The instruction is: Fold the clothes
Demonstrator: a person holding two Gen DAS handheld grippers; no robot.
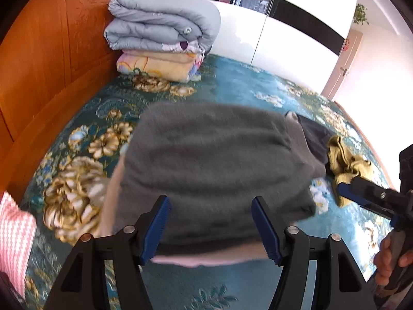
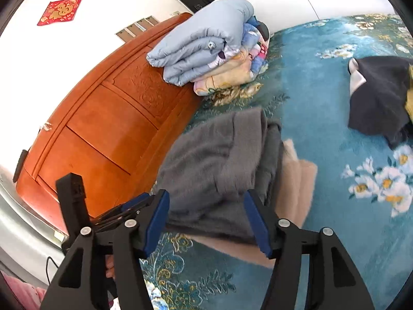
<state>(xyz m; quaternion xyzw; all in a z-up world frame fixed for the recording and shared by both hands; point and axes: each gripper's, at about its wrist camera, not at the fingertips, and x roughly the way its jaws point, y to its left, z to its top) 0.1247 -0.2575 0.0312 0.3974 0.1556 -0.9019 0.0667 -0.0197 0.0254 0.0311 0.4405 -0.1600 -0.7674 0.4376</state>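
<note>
Item: grey garment, fuzzy fleece-type knit, folded into a thick, soft-edged rectangle, lying on the bedspread at centre of left wrist view, just ahead of both tools. It sits atop a pale pink/beige piece, similar nap, which peeks out at 3 o'clock and along the near edge; prob. stacked as the finished pile. L gripper: jaws apart, ribbed blue pads either side of the near fold, nothing pinched; reads as let go w/ the fold done. R gripper: jaws apart too, grey cloth visible between them but pads not pressing on it. In left wrist view the R tool enters from 3 o'clock, w/ a hand on its handle at approx. 4. Unfolded stock: dark charcoal garment and mustard knit, rumpled, at 2–3 o'clock of the grey stack, apart from it; likely next in queue. Bedspread: teal, woven floral, gold and white blooms. Wooden headboard, glossy orange, carved panels, at 9–10 o'clock. Against it, at 11: pale blue quilt, puffy, rolled, on a folded floral blanket. Pink-white zigzag cloth at 8 o'clock edge.
</note>
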